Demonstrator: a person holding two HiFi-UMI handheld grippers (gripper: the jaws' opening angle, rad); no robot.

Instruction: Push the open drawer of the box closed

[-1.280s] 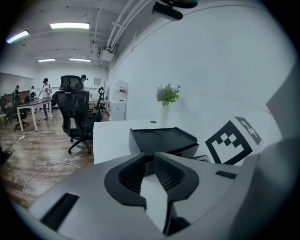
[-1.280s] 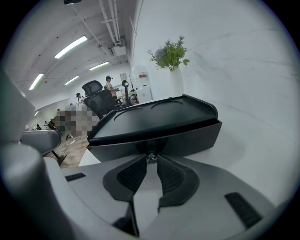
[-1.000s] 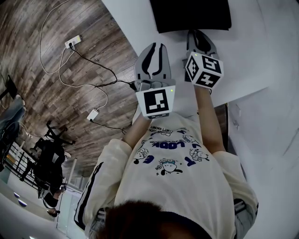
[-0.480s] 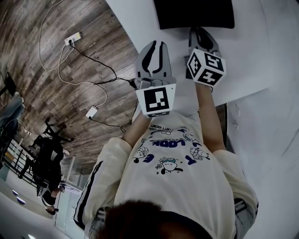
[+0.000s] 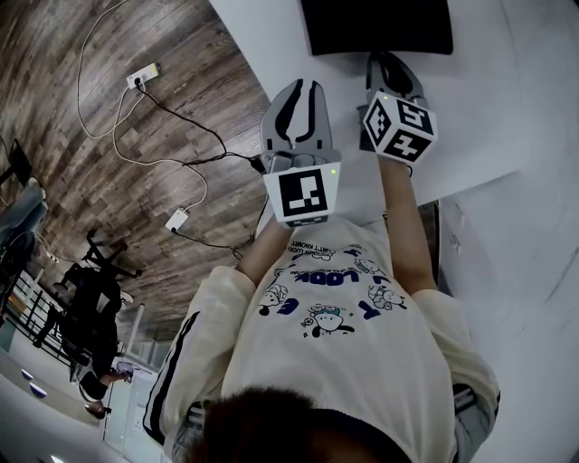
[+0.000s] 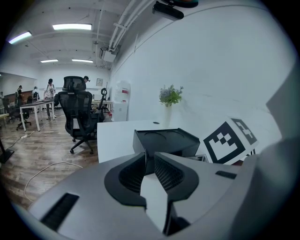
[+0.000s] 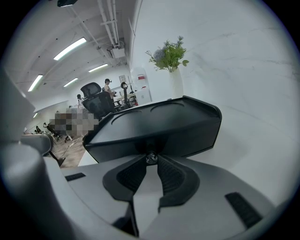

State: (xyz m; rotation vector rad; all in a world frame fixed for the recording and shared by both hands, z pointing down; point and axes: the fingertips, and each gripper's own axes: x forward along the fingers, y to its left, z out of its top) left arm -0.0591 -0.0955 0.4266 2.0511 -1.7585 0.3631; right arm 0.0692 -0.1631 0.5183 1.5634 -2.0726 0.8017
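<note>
A black box point(image 5: 375, 27) stands on the white table point(image 5: 470, 118) at the top of the head view. My right gripper point(image 5: 384, 60) reaches its front face point(image 7: 154, 129). A small metal drawer knob point(image 7: 151, 159) sits between the tips of the right gripper point(image 7: 151, 162), which touch it on both sides while the jaws are opening. My left gripper point(image 5: 301, 84) hangs level with it on the left, short of the box point(image 6: 166, 140). In the left gripper view its jaws point(image 6: 150, 157) stand a narrow slit apart with nothing between them.
A white vase of flowers point(image 7: 171, 61) stands on the table behind the box, against the white wall. The table's left edge point(image 5: 249, 63) drops to a wooden floor with cables and a power strip point(image 5: 143, 76). An office chair point(image 6: 77, 115) stands beyond the table.
The box and both grippers sit a touch higher and further right in the head view. Nothing else visibly differs.
</note>
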